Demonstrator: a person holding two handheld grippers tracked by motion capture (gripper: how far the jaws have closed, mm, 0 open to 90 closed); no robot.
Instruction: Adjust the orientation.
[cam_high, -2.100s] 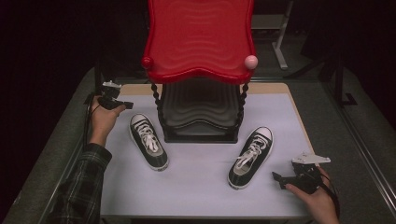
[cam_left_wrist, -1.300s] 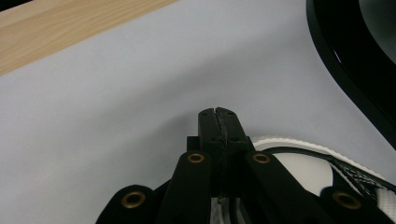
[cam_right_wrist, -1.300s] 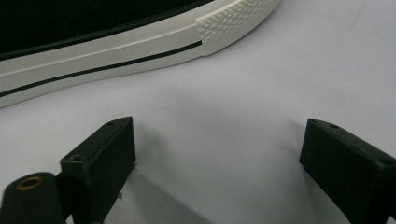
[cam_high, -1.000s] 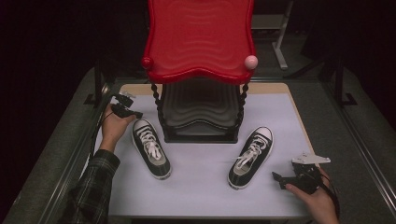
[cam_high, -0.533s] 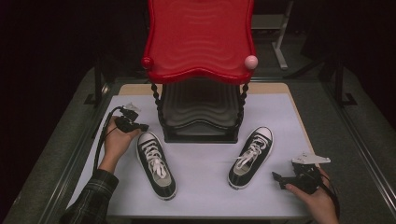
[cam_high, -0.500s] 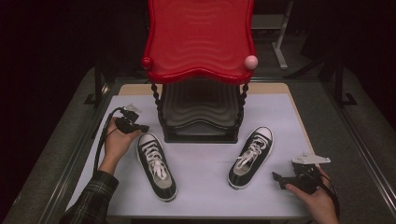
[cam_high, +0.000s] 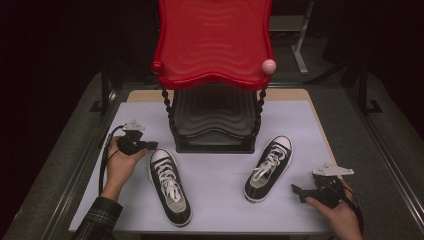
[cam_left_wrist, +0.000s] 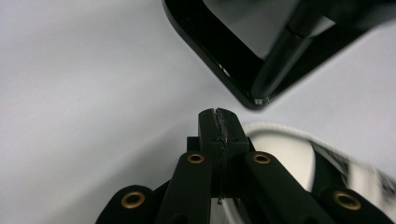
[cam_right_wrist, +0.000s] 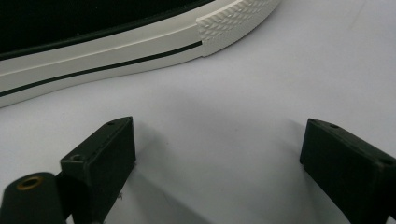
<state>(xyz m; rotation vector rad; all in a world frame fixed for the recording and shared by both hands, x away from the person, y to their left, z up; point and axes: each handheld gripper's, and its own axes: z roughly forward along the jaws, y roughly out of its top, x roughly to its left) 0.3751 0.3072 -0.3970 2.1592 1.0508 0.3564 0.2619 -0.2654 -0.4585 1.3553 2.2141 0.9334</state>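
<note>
Two black-and-white sneakers lie on the white mat. The left sneaker (cam_high: 170, 186) points its toe toward the rack, and its white toe cap (cam_left_wrist: 289, 156) sits right beside my left gripper (cam_high: 151, 146). That gripper's jaws are pressed together with nothing between them, as the left gripper view (cam_left_wrist: 219, 122) shows. The right sneaker (cam_high: 269, 167) lies angled at the right. My right gripper (cam_high: 296, 190) rests on the mat just right of it, open and empty. In the right gripper view (cam_right_wrist: 217, 128) the sneaker's white sole (cam_right_wrist: 116, 53) runs across the top, beyond the fingers (cam_right_wrist: 105, 154).
A two-tier rack stands at the middle back, with a red wavy top shelf (cam_high: 215, 45) and a black lower tier (cam_high: 215, 120). Its black base corner (cam_left_wrist: 224, 65) lies just ahead of the left jaws. The mat's front edge (cam_high: 210, 231) is close to the left sneaker's heel.
My left hand has come from the mat's far left corner toward the front and right. The left sneaker has slid toward the front edge. The right hand and right sneaker have stayed put.
</note>
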